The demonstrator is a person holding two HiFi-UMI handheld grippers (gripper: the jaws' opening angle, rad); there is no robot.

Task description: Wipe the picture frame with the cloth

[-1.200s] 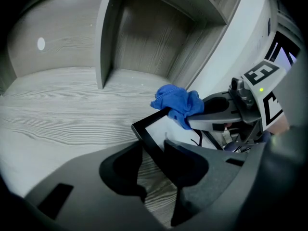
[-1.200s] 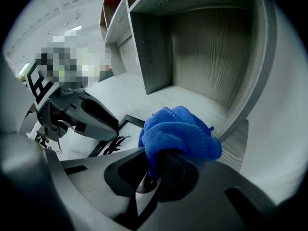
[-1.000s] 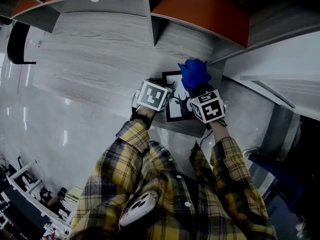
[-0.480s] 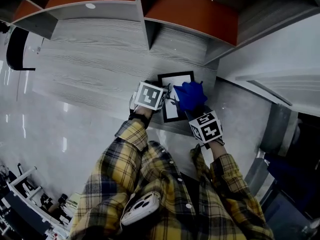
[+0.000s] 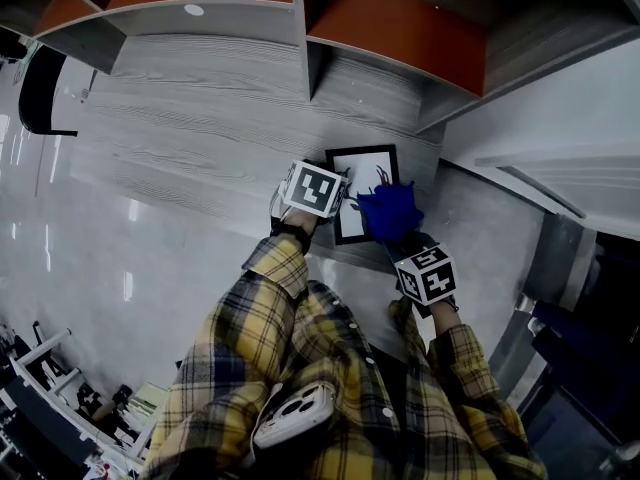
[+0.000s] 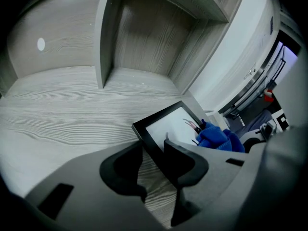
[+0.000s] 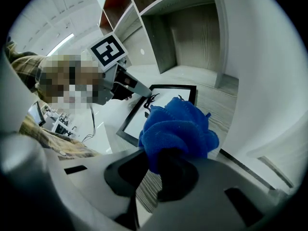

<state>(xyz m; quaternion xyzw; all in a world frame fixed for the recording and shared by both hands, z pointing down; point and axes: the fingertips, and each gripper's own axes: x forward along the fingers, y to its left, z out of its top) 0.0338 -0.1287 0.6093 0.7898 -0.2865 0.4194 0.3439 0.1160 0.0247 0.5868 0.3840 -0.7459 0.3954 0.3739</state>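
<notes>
The picture frame (image 5: 362, 193), black-edged around a white sheet with a dark line drawing, lies on the grey wood-grain shelf surface (image 5: 200, 118), towards its right end and close to its near edge, just left of a white wall panel (image 5: 560, 118). The blue cloth (image 5: 390, 213), bunched into a ball, sits over the frame's near right part; whether it presses on the glass cannot be told. The right gripper (image 5: 400, 240) holds that cloth: in the right gripper view its jaws are closed on the lower folds of the bundle (image 7: 178, 126), which bulges out above them and covers part of the frame (image 7: 163, 97) beyond. The left gripper (image 5: 340, 200) meets the frame from the left; in the left gripper view its jaws (image 6: 153, 150) are clamped on the frame's near left border (image 6: 163, 124), one jaw outside the edge and the other over the white sheet, with the cloth (image 6: 216, 138) on the far side of the picture. Both forearms, in yellow plaid sleeves (image 5: 270, 268), reach forward from the body, the left from the near left and the right from the near right, marker cubes facing up. Behind the frame rise grey shelf dividers with orange panels (image 5: 390, 23). A phone (image 5: 295, 415) shows at the person's front.
</notes>
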